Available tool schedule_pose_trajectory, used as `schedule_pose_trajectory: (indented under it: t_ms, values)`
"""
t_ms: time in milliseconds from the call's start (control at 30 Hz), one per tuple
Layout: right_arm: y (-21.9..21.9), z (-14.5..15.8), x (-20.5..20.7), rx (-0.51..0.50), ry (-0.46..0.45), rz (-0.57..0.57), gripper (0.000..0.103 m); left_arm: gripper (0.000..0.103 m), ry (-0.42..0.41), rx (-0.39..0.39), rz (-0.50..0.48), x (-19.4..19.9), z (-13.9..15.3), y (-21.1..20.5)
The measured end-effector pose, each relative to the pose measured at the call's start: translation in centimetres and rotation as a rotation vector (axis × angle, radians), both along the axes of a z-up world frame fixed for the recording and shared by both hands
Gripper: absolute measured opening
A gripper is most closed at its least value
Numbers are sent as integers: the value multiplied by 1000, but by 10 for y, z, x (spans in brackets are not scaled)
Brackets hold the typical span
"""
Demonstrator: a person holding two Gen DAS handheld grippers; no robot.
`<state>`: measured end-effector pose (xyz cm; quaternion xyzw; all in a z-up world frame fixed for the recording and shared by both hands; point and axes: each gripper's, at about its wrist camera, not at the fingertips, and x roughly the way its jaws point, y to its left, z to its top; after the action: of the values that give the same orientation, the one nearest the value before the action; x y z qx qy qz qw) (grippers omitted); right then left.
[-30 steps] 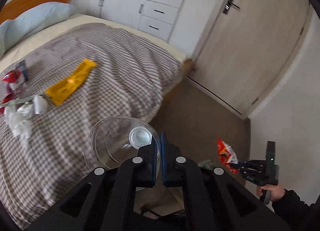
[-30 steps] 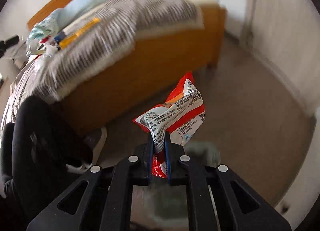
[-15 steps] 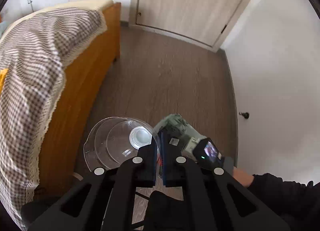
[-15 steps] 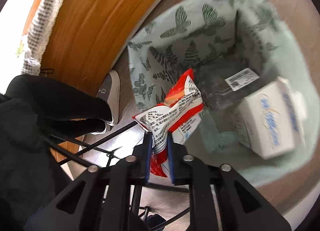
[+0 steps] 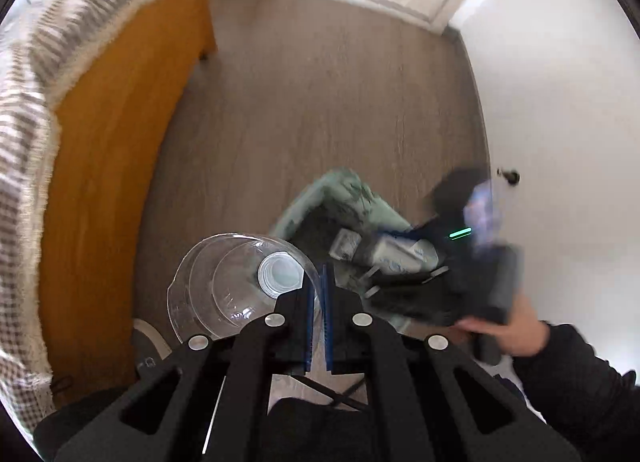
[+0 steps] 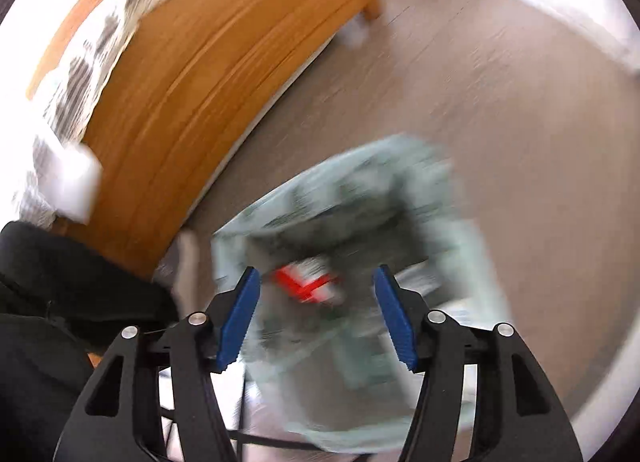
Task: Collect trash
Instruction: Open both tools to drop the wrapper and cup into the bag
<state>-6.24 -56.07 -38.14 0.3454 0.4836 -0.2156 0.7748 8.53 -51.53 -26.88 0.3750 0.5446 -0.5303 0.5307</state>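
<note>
Closest in, the left tongs (image 5: 317, 294) were clamped shut on the rim of a clear plastic cup (image 5: 244, 286), which hung out to the left with its base pointing away. It sat just short of the bin (image 5: 316, 198), not over the opening yet as far as I could tell.

The right tongs (image 6: 316, 282) were over the bin (image 6: 460, 198) with the jaws opening, blue pads standing well apart. The red and white wrapper (image 6: 308, 278) showed between them but neither pad touched it, and it looked to be dropping free into the green leafy bag. Everything there was blurry, so I couldn't say if it had landed. In the left view a white carton (image 5: 400, 254) lay in the bin already.

So I'd call it the drop-off step: wrapper going in, cup next. My guess was the cup needed carrying over the opening before letting go, and the right hand (image 5: 504, 330) should clear out first so they didn't bump.

Further off were the wooden bed (image 5: 112, 134) side, bare floor (image 5: 320, 82) and the door.
</note>
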Motion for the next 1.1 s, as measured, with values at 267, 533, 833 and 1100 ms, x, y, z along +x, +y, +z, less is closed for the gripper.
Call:
schedule_pose_trajectory:
  t_ms: [267,533,833,1100]
  values:
    - [-21,34,-93,-108,50,-209,60,2,28,251,-128,-56,-99,-28]
    - [-19,23,-102,-79,65,-236,60,2,51,442,-58,-86,-193,-4]
    - [-14,24,-92,-89,63,-219,60,38,-122,385,12,-67,-194,0]
    - [-7,30,-79,-105,78,-171,60,41,-98,282,96,-48,-138,-6]
